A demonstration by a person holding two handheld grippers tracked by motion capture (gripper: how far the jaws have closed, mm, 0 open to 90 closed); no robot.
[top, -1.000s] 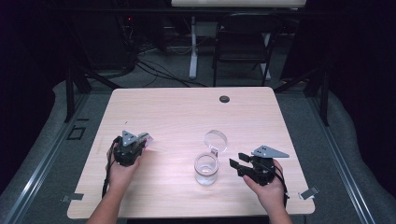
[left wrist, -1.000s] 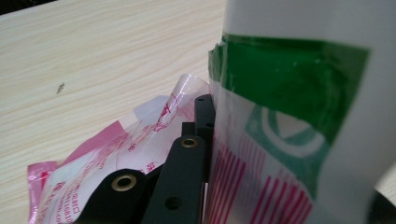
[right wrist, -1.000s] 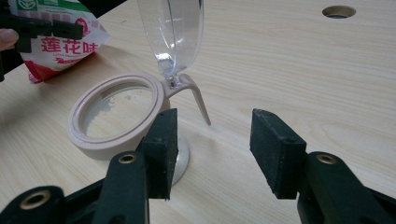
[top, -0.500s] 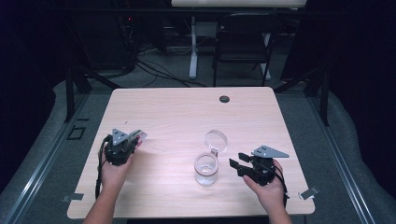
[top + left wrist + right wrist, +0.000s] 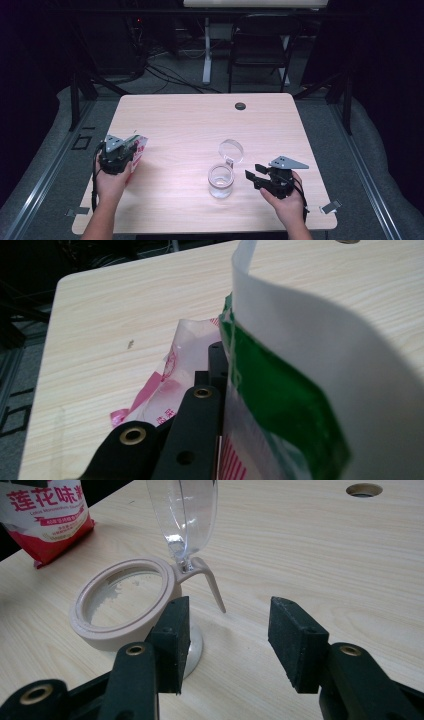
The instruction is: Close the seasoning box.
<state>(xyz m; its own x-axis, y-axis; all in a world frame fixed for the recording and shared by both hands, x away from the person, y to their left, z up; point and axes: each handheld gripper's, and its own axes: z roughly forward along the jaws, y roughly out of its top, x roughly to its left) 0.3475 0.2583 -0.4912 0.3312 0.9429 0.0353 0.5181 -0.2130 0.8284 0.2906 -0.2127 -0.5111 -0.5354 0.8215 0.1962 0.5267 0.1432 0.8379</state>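
Packet of red, white and green plastic is clamped between the closed jaws of the left gripper, and in the left gripper view the packet rises just in front of the black jaws and bends over them. Compared with one second ago, the left hand has moved toward the left edge of the table and a little up, and the packet now shows beside the gripper in the high view. The right gripper has not moved; its jaws stand apart with nothing between them. Just in front of its left jaw stands the jar with a pink rim, its clear lid flipped open and upright. Far behind, near the back edge, is a dark round hole.
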